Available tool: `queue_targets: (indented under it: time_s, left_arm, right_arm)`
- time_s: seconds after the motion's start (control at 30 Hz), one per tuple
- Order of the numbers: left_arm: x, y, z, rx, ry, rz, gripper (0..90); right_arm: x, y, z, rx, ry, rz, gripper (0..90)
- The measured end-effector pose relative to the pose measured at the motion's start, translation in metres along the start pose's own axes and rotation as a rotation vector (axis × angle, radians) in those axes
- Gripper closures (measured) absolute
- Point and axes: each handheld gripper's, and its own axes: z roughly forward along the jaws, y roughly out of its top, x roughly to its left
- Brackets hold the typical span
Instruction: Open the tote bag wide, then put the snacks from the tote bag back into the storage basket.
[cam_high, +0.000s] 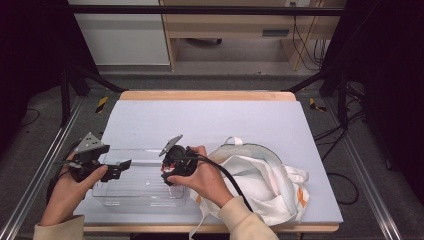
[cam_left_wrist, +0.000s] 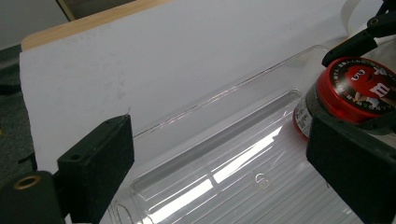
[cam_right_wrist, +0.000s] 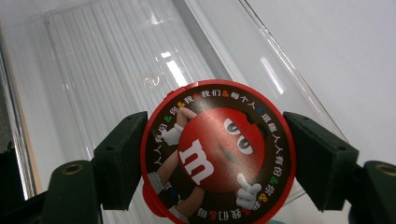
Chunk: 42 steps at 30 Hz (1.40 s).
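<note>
Your tabletop (cam_high: 210, 117) carries a tray (cam_high: 145, 187) at its near left and a bag (cam_high: 260, 175) just to the right of it, at the near edge, with the far half of the mat bare. Your left hand-held gripper (cam_high: 117, 167) sits over the tray's left end, pointing right across it, while your right hand-held gripper (cam_high: 167, 167) hangs over the tray's right end with the candy tub (cam_right_wrist: 217, 151) between its jaws, above the tray's floor. From the left gripper view, that tub (cam_left_wrist: 348, 93) sits at the right, beyond the tray's far wall line, mat behind it.
</note>
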Motion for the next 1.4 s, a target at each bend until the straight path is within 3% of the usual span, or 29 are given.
queue_targets:
  time_s: [1.4]
  left_arm:
    - [0.001, 0.0, -0.001, 0.004, 0.0, 0.003, 7.6]
  right_arm:
    - [0.0, -0.005, 0.014, 0.05, 0.02, -0.004, 25.7]
